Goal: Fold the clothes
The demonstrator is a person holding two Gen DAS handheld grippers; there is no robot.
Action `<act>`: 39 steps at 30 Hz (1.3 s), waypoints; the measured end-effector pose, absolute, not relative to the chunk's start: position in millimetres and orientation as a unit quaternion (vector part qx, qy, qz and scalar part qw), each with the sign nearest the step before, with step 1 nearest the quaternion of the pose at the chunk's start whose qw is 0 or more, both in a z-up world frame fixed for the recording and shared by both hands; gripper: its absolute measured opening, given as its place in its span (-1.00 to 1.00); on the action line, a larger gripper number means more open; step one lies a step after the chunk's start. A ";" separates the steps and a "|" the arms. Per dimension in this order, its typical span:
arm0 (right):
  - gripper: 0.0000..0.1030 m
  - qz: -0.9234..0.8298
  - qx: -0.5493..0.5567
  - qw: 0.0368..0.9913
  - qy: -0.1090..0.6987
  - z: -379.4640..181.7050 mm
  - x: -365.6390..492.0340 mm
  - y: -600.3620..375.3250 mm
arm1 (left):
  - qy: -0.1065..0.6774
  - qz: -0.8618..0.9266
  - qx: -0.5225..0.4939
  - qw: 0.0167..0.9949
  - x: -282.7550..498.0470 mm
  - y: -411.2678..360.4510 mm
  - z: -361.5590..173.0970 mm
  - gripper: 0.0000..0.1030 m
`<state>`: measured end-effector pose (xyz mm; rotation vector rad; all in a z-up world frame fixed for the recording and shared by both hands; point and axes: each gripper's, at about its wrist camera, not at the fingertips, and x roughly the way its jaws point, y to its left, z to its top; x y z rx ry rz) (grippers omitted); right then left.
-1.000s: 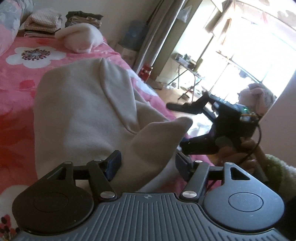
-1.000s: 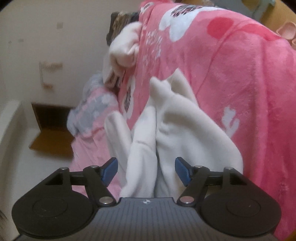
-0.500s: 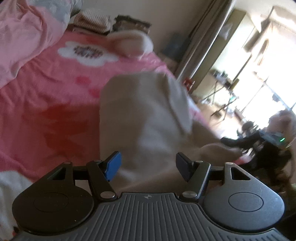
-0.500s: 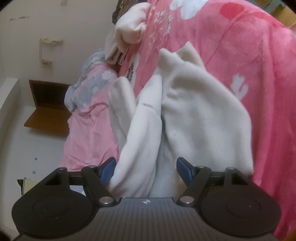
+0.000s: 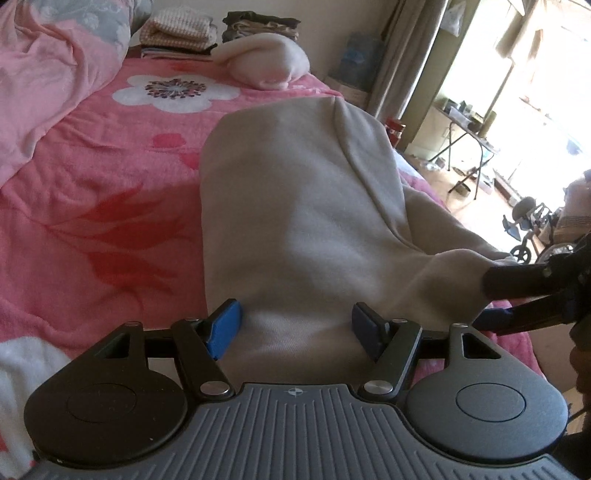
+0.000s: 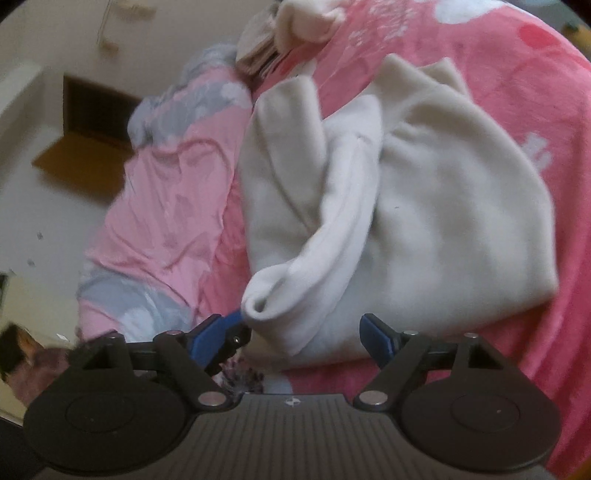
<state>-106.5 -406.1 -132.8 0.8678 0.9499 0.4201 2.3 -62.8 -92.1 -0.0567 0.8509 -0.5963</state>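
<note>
The cream fleece garment (image 5: pixel 295 221) lies partly folded on the pink floral blanket (image 5: pixel 92 192) covering the bed. The left gripper (image 5: pixel 295 328) is open, its blue pads standing clear on either side of the garment's near edge, gripping nothing. The right gripper (image 6: pixel 306 332) is opening, the garment's rolled cuff (image 6: pixel 266 299) just beside its left pad, not clamped.

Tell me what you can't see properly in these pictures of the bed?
- Cream garment: its near end is hidden under the left gripper in the left wrist view, so I cannot tell what kind of clothing it is.
- Right gripper: cut off by the right edge there.
- Folded stacks by the wall: too small to identify.
- Outside the window: washed out by glare.
</note>
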 end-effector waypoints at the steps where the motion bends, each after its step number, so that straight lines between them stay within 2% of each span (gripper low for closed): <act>1: 0.60 0.193 0.389 0.785 0.441 -131.0 -104.1 -401.3 | 0.407 -0.284 -0.028 0.868 2.1 -62.8 -92.1 0.31; 4: 0.53 0.170 0.352 0.807 0.443 -125.9 -94.2 -388.7 | 0.408 -0.281 -0.032 0.868 2.2 -62.5 -92.5 0.31; 6: 0.36 0.158 0.345 0.812 0.444 -125.9 -89.2 -385.1 | 0.408 -0.281 -0.033 0.868 2.2 -62.3 -92.6 0.31; 13: 0.06 0.145 0.356 0.805 0.452 -134.9 -81.7 -381.8 | 0.409 -0.280 -0.033 0.868 2.0 -64.0 -93.6 0.33; 15: -0.21 0.151 0.351 0.811 0.443 -132.4 -83.5 -379.2 | 0.408 -0.280 -0.033 0.868 1.6 -64.1 -93.4 0.34; 19: -0.24 0.146 0.330 0.822 0.440 -127.2 -84.4 -372.8 | 0.408 -0.279 -0.035 0.868 1.4 -63.7 -93.9 0.35; 22: -0.18 0.148 0.320 0.825 0.443 -122.1 -84.8 -368.6 | 0.408 -0.278 -0.035 0.869 0.6 -64.6 -94.3 0.36; 24: 0.03 0.151 0.311 0.828 0.442 -118.6 -84.8 -364.3 | 0.408 -0.278 -0.036 0.869 0.7 -64.8 -94.6 0.37; 27: 0.13 0.154 0.292 0.835 0.441 -114.8 -83.4 -356.0 | 0.408 -0.278 -0.036 0.869 0.9 -64.8 -94.7 0.37; 32: 0.06 0.136 0.303 0.833 0.443 -121.7 -80.3 -358.6 | 0.408 -0.278 -0.035 0.869 0.7 -64.8 -95.2 0.37; 39: -0.18 0.134 0.311 0.831 0.441 -130.4 -78.7 -360.7 | 0.408 -0.277 -0.033 0.869 0.1 -65.7 -95.2 0.38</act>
